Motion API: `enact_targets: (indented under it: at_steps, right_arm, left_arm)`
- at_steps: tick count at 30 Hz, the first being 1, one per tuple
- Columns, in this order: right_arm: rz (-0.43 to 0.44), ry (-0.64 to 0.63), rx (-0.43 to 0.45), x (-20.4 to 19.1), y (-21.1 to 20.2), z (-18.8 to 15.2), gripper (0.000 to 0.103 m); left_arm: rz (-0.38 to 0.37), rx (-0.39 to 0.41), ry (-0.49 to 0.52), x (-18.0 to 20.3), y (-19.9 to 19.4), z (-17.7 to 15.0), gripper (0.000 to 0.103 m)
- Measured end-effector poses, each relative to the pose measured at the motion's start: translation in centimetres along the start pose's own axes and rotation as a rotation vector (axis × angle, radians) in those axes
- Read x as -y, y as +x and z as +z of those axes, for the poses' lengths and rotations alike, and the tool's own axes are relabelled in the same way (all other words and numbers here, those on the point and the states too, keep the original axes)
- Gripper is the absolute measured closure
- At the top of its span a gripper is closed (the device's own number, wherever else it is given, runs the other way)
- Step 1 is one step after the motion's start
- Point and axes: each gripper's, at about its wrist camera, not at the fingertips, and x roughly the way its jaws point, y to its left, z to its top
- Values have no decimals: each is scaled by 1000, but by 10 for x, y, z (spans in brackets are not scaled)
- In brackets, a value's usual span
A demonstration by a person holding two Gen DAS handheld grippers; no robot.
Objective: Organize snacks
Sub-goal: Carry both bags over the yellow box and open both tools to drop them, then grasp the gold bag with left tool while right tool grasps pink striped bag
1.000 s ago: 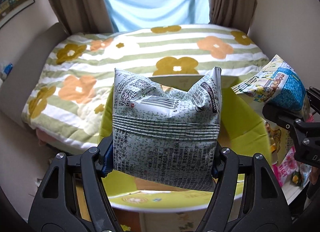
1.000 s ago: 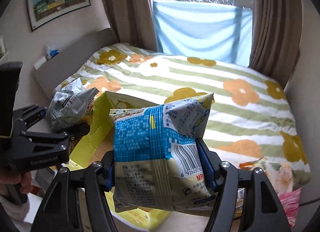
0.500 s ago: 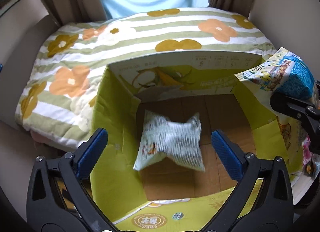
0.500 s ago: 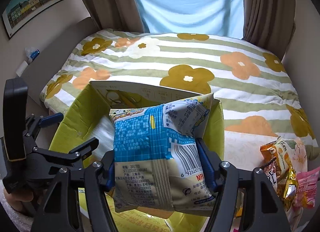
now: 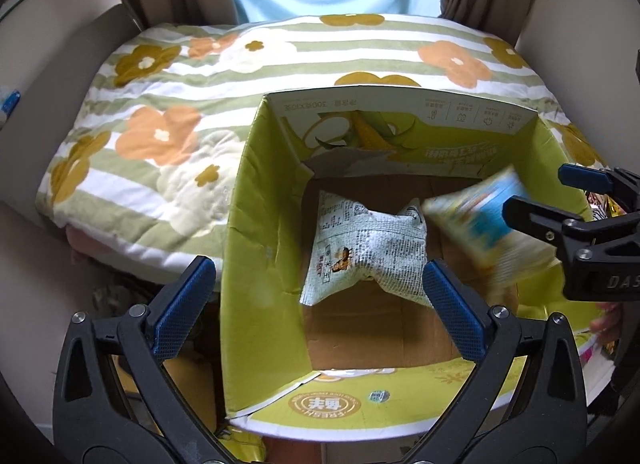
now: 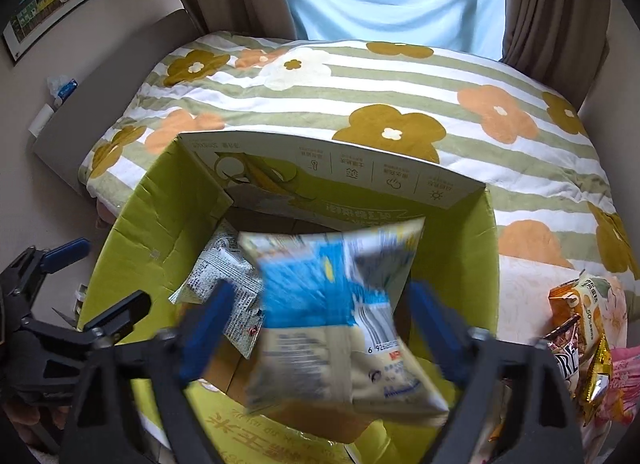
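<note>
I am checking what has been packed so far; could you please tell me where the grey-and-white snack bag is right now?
The grey-and-white snack bag lies on the brown floor of the yellow-green cardboard box. In the left wrist view it is mid-box, left of the blurred blue snack bag.

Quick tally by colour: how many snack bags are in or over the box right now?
White-grey bag, on the box floor: 1
Blue bag, dropping into the box: 1
Total: 2

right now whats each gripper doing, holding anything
Left gripper: open, empty; its grey snack bag lies in the box.
Right gripper: jaws opening, blue snack bag dropping free.
</note>
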Motion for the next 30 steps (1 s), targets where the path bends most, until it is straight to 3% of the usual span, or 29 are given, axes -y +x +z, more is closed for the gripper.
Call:
enact_targets:
  at_steps: [6,17,30]
  right_arm:
    - [-16,-27,8,-8,-7,-11,0]
    - [-56,-32,30,-13,-39,-27,0]
    - [-134,7,107,26,-108,-69,0]
  left_arm:
    - [16,13,-3,-4,-12,-10,0]
    - [-37,63,-5,-2,-40,-21,0]
    - [-94,122,44,59,-80,-29,0]
